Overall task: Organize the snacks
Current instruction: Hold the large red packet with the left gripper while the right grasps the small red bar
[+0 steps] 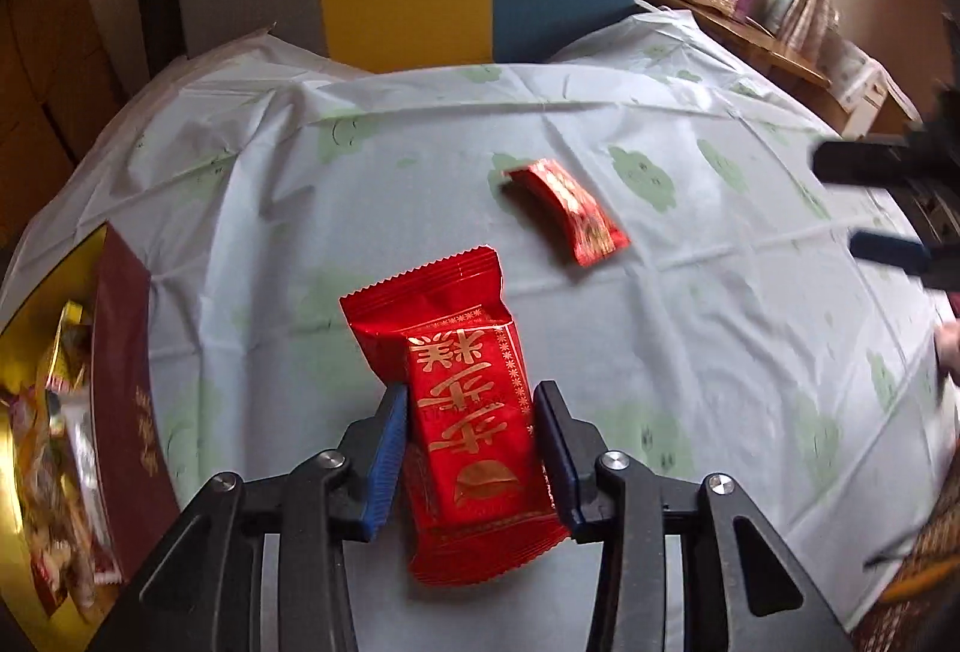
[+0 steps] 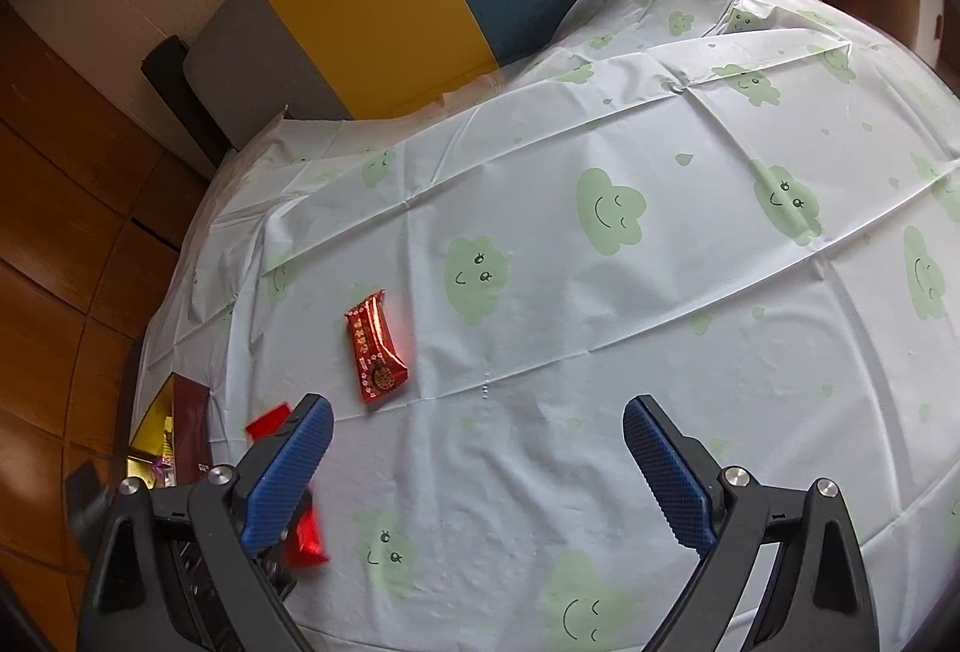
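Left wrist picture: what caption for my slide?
Left gripper holds a red snack packet above the tablecloth.

Tablecloth (image 2: 600, 352) lies bare ahead — only a small red packet (image 2: 377, 349) and the box (image 1: 129, 412) at the left edge intrude.

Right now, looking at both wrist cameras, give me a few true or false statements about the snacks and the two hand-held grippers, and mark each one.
1. The left hand-held gripper has a large red snack packet between its fingers. True.
2. The right hand-held gripper holds a snack. False: it is open with nothing between its fingers.
3. A small red packet lies loose on the tablecloth. True.
4. The gift box sits at the table's right edge. False: it is at the left edge.
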Motion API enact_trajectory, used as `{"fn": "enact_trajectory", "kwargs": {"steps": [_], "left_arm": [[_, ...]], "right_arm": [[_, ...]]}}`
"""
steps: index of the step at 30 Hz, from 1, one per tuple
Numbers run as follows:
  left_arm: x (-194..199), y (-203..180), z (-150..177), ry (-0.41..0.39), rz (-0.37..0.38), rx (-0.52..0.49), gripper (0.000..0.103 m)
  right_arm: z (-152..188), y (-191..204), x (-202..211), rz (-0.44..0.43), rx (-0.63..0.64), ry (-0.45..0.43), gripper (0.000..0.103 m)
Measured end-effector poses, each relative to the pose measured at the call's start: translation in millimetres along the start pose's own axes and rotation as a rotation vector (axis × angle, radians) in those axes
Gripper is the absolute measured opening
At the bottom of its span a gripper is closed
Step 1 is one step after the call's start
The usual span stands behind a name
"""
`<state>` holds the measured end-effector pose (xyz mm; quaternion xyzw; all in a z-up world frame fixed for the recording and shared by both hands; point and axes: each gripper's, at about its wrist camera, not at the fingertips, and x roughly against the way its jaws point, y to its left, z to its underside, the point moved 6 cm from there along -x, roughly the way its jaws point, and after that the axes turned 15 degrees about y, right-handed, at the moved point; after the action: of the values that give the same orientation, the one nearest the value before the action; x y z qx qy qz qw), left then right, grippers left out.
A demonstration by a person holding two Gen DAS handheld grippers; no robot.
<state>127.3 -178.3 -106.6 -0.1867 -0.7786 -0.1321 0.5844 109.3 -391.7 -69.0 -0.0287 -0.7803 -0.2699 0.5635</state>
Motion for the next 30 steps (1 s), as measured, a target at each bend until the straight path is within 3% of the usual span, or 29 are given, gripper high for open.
{"fn": "enact_trajectory", "kwargs": {"steps": [6,20,22,30], "left_arm": [[-0.7,-4.4,45.8,-0.027,-0.047,-0.047,0.043],[-5.5,0.2,52.6,-0.140,-0.004,-0.020,0.047],[-5.3,0.0,53.6,-0.151,-0.003,-0.019,0.047],[-4.5,-0.7,57.1,-0.191,-0.001,-0.024,0.047]], "right_arm": [[3.2,-0.3,-6.8,0.050,0.021,0.013,0.098],[16.6,29.0,-25.6,0.105,0.184,0.039,0.096],[19.0,34.6,-28.5,0.109,0.215,0.042,0.092],[30.9,57.1,-39.5,0.133,0.324,0.073,0.054]]}}
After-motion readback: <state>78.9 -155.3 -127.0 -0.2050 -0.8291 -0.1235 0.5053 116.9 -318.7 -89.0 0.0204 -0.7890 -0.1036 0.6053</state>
